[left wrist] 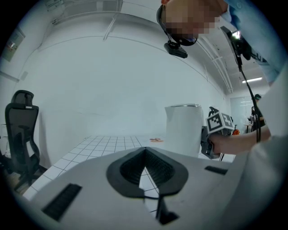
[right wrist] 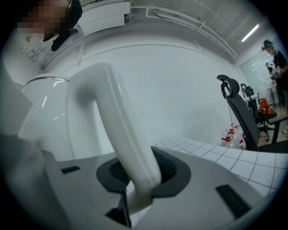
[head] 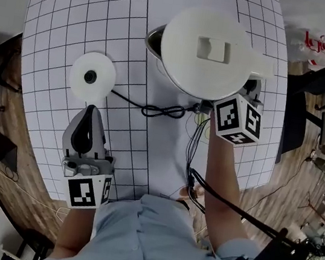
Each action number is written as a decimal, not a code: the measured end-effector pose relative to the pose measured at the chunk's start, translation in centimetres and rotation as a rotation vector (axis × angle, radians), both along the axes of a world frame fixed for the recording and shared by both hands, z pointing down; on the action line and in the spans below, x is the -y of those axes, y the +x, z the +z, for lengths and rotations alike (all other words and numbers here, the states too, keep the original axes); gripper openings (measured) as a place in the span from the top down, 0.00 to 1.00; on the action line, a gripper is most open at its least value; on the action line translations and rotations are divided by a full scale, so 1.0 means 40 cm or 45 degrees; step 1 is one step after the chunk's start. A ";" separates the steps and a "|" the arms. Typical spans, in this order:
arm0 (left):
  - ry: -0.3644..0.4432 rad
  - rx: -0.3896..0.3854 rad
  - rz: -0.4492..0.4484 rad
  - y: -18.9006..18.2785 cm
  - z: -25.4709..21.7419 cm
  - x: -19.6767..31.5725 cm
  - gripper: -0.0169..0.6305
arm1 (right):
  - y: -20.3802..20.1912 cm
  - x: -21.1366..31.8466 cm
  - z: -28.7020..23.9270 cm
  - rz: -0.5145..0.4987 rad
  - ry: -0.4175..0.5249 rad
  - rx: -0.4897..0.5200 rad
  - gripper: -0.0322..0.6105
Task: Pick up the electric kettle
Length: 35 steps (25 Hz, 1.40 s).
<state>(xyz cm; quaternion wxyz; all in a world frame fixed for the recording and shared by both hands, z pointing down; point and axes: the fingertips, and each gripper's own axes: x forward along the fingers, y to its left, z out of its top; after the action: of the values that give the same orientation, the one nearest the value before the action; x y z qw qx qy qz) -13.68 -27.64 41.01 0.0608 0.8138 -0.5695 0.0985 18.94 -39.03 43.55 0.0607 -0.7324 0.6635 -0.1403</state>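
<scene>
Right tongs [right wrist: 135,182] are clamped on the handle [right wrist: 118,134] of the kettle [head: 205,50], at the counter's [head: 76,21] far right, right of the base [head: 92,77]. Left tongs [left wrist: 145,157] are closed and empty, near left.

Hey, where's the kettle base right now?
Head view: the base sits on the table, left of the kettle and just ahead of the left gripper.

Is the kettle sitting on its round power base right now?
No, the round base lies bare on the table, with the kettle off to its side.
</scene>
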 end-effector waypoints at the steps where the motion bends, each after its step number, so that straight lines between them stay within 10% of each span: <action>1: -0.004 0.001 -0.001 0.000 0.004 0.002 0.97 | 0.000 0.002 0.009 -0.001 -0.004 -0.002 0.83; 23: -0.020 0.008 -0.001 0.008 0.020 0.012 0.97 | 0.004 0.004 0.090 -0.073 0.005 0.033 0.82; 27: -0.007 0.001 0.007 0.011 0.007 0.003 0.97 | 0.011 -0.012 0.105 -0.077 -0.037 0.028 0.65; 35: 0.037 -0.010 0.019 0.014 -0.034 -0.028 0.97 | -0.023 -0.119 0.128 -0.091 -0.097 -0.053 0.64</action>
<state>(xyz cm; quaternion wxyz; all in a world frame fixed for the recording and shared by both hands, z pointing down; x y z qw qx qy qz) -13.11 -26.53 39.66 0.0507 0.8193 -0.5644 0.0874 18.03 -34.27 48.66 0.0138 -0.7129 0.6844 -0.1523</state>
